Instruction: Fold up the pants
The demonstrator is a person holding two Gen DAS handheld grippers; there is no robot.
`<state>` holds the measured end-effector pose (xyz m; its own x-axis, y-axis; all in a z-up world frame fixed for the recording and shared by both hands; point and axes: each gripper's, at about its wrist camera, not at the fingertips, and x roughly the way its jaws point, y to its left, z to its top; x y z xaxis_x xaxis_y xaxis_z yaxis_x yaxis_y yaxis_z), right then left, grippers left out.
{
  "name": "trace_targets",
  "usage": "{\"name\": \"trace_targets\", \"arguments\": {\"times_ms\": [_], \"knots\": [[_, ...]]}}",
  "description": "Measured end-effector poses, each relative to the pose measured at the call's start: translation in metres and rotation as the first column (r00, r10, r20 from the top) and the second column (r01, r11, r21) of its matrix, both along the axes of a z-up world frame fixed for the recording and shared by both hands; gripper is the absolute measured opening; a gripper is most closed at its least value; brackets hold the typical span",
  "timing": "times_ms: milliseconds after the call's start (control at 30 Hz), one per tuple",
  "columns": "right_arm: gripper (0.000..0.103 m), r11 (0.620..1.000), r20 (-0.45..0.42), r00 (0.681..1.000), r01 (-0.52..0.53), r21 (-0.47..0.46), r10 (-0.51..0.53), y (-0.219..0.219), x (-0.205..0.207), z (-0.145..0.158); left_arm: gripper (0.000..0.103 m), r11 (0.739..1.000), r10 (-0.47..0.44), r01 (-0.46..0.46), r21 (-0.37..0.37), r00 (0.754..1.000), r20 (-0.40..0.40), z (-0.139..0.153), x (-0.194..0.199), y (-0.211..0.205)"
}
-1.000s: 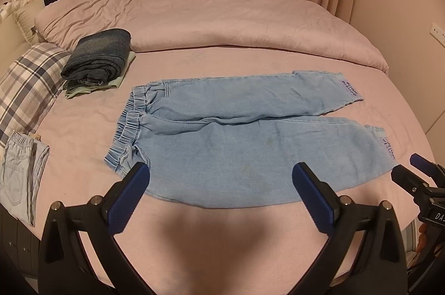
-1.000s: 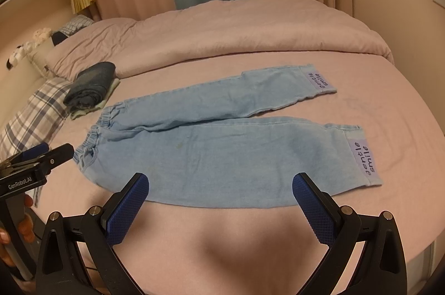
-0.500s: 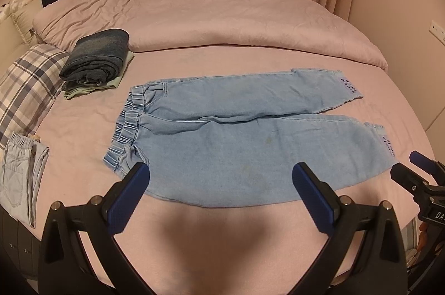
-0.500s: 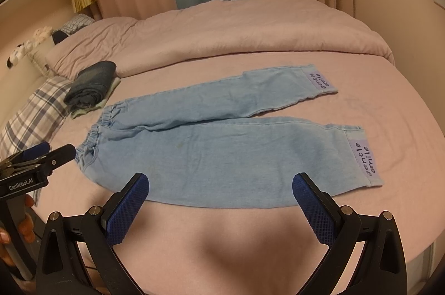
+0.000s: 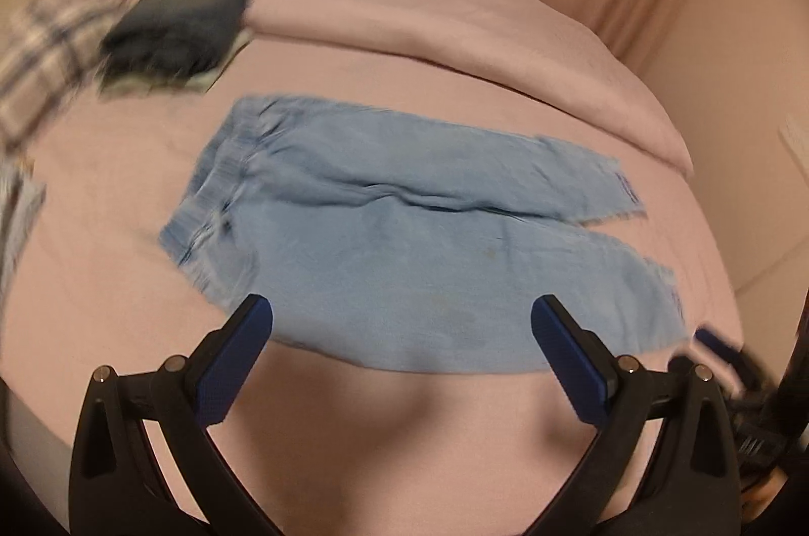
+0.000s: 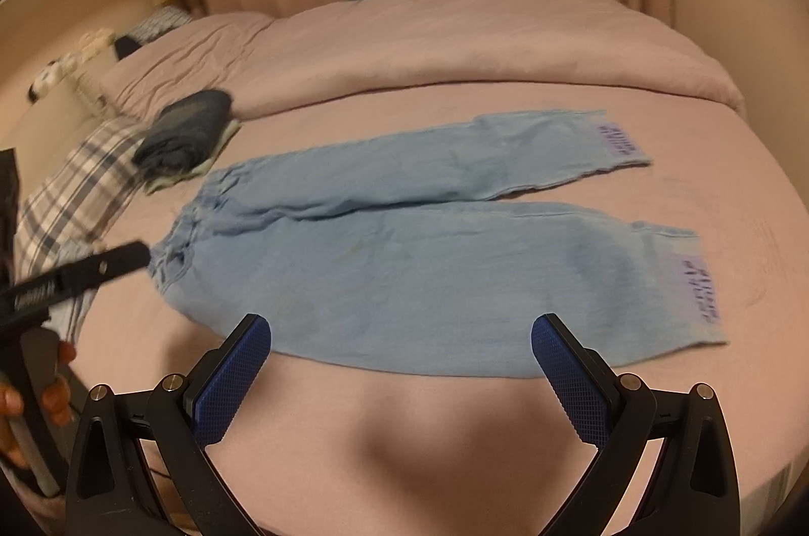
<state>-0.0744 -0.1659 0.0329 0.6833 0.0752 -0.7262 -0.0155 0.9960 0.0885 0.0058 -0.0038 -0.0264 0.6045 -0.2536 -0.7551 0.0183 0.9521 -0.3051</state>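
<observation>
Light blue denim pants lie flat on the pink bed, waistband to the left, both legs stretched to the right; they also show in the right wrist view. My left gripper is open and empty, hovering over the near edge of the pants close to the waistband side. My right gripper is open and empty over the near edge of the lower leg. The left gripper also shows at the left of the right wrist view, near the waistband.
A folded dark denim stack lies at the back left beside a plaid pillow. A pink duvet is bunched along the far side. The bed's near edge runs below the grippers.
My left gripper has moved forward and swung toward the pants, blurring its view. My right gripper has edged slightly closer. The pants have not moved.
</observation>
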Motion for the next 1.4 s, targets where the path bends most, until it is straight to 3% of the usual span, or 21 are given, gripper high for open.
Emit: {"name": "trace_targets", "arguments": {"times_ms": [167,300,400,500,567,600,633,667,733,833,867,967,1067,1100,1133,1167,1200,1300,1400], "knots": [[0.103,0.991,-0.077,0.988,-0.135,0.014,0.136,0.036,0.018,-0.038,0.102,0.977,0.188,-0.194,-0.087,0.98,-0.071,-0.038,0.007,0.065],[0.103,0.962,-0.107,0.957,-0.273,-0.016,0.27,0.079,0.028,-0.064,0.1,0.947,0.262,-0.284,-0.148,0.953,-0.154,-0.072,0.013,0.102],[0.103,0.92,-0.105,0.919,-0.387,-0.064,0.379,0.115,0.035,-0.078,0.09,0.93,0.254,-0.295,-0.219,0.947,-0.194,-0.089,0.024,0.111],[0.1,0.87,-0.091,0.875,-0.483,-0.101,0.476,0.147,0.045,-0.089,0.073,0.921,0.251,-0.3,-0.249,0.945,-0.208,-0.097,0.041,0.112],[0.093,0.836,-0.092,0.847,-0.531,-0.136,0.523,0.167,0.053,-0.096,0.051,0.916,0.255,-0.309,-0.254,0.941,-0.224,-0.103,0.052,0.113],[0.085,0.824,-0.096,0.84,-0.543,-0.161,0.535,0.175,0.057,-0.1,0.044,0.914,0.248,-0.305,-0.268,0.942,-0.227,-0.107,0.058,0.114],[0.07,0.81,-0.102,0.831,-0.556,-0.188,0.547,0.182,0.061,-0.105,0.032,0.914,0.244,-0.303,-0.27,0.942,-0.23,-0.108,0.061,0.113],[0.061,0.794,-0.118,0.821,-0.571,-0.209,0.559,0.188,0.067,-0.111,0.03,0.916,0.244,-0.305,-0.261,0.939,-0.241,-0.11,0.064,0.113],[0.034,0.776,-0.17,0.812,-0.584,-0.239,0.559,0.196,0.08,-0.124,0.027,0.919,0.244,-0.302,-0.252,0.941,-0.235,-0.113,0.062,0.12],[0.018,0.763,-0.172,0.804,-0.594,-0.255,0.569,0.199,0.082,-0.126,0.023,0.924,0.246,-0.296,-0.243,0.945,-0.214,-0.113,0.055,0.123],[0.017,0.759,-0.167,0.801,-0.599,-0.257,0.575,0.202,0.081,-0.123,0.022,0.922,0.251,-0.298,-0.247,0.946,-0.206,-0.112,0.052,0.127],[0.016,0.738,-0.172,0.777,-0.629,-0.246,0.605,0.21,0.071,-0.118,0.022,0.924,0.257,-0.301,-0.234,0.945,-0.201,-0.113,0.047,0.131],[0.02,0.726,-0.197,0.768,-0.641,-0.25,0.609,0.212,0.071,-0.132,0.026,0.938,0.242,-0.288,-0.192,0.943,-0.229,-0.121,0.051,0.129],[0.021,0.736,-0.195,0.771,-0.637,-0.227,0.607,0.209,0.075,-0.134,0.027,0.939,0.239,-0.285,-0.193,0.944,-0.228,-0.119,0.05,0.13],[0.035,0.751,-0.185,0.776,-0.63,-0.197,0.603,0.207,0.078,-0.132,0.035,0.948,0.235,-0.273,-0.163,0.947,-0.22,-0.112,0.048,0.13],[0.048,0.772,-0.183,0.783,-0.62,-0.143,0.595,0.201,0.078,-0.125,0.045,0.956,0.239,-0.267,-0.125,0.949,-0.205,-0.107,0.046,0.129],[0.066,0.788,-0.184,0.791,-0.606,-0.107,0.583,0.195,0.076,-0.119,0.048,0.962,0.242,-0.261,-0.085,0.953,-0.183,-0.1,0.043,0.129],[0.066,0.827,-0.102,0.823,-0.562,-0.006,0.558,0.158,0.068,-0.09,0.046,0.971,0.239,-0.24,0.001,0.966,-0.102,-0.078,0.032,0.126],[0.066,0.899,-0.066,0.898,-0.437,-0.026,0.434,0.11,0.074,-0.076,0.046,0.983,0.183,-0.182,0.014,0.983,-0.034,-0.062,0.03,0.111]]}}
